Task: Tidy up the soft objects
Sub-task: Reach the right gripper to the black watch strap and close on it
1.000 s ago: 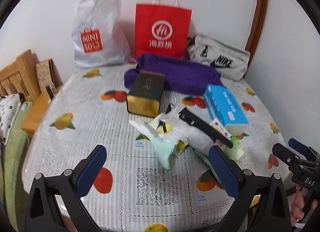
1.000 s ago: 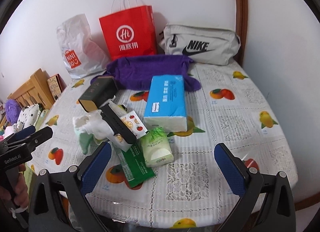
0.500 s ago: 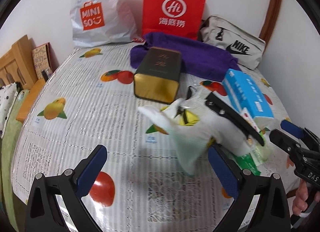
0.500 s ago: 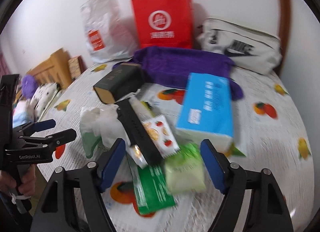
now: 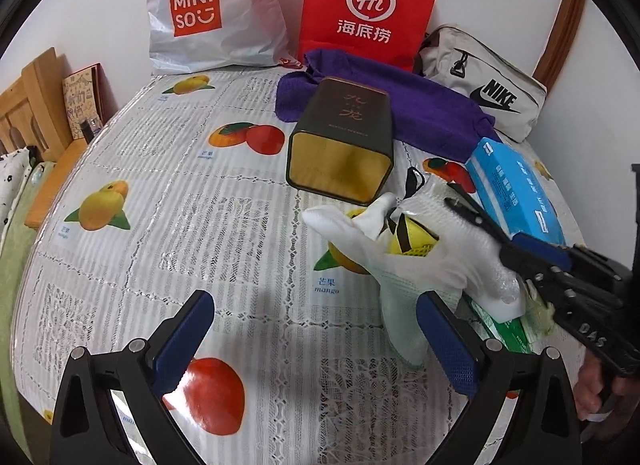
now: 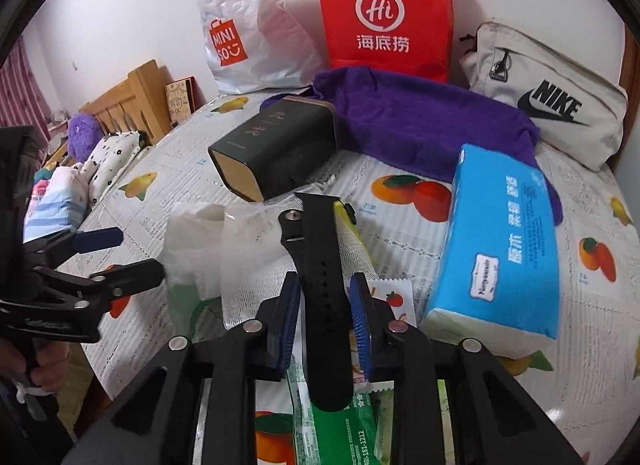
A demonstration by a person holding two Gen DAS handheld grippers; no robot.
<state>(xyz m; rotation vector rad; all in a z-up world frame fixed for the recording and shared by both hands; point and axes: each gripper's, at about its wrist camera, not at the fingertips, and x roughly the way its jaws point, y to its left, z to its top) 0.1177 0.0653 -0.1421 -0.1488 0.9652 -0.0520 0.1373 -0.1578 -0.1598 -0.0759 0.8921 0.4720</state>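
A black watch strap (image 6: 320,265) lies on top of a pile of white gloves (image 5: 404,249) and wipe packets. My right gripper (image 6: 325,309) has its blue pads close on both sides of the strap; whether they touch it I cannot tell. In the left wrist view the right gripper (image 5: 536,257) reaches into the pile from the right. My left gripper (image 5: 316,341) is open and empty above the tablecloth, just left of the pale green glove (image 5: 400,313). A purple towel (image 6: 424,121), a blue tissue pack (image 6: 504,245) and a green wipe packet (image 6: 340,437) lie around.
A dark tin box (image 5: 344,141) lies behind the pile. A Miniso plastic bag (image 5: 208,13), a red paper bag (image 5: 368,5) and a Nike pouch (image 5: 488,85) stand along the wall. A wooden bed frame (image 5: 28,105) borders the table on the left.
My right gripper has moved in onto the pile and narrowed around the black strap. My left gripper has moved forward and closer to the gloves, still open.
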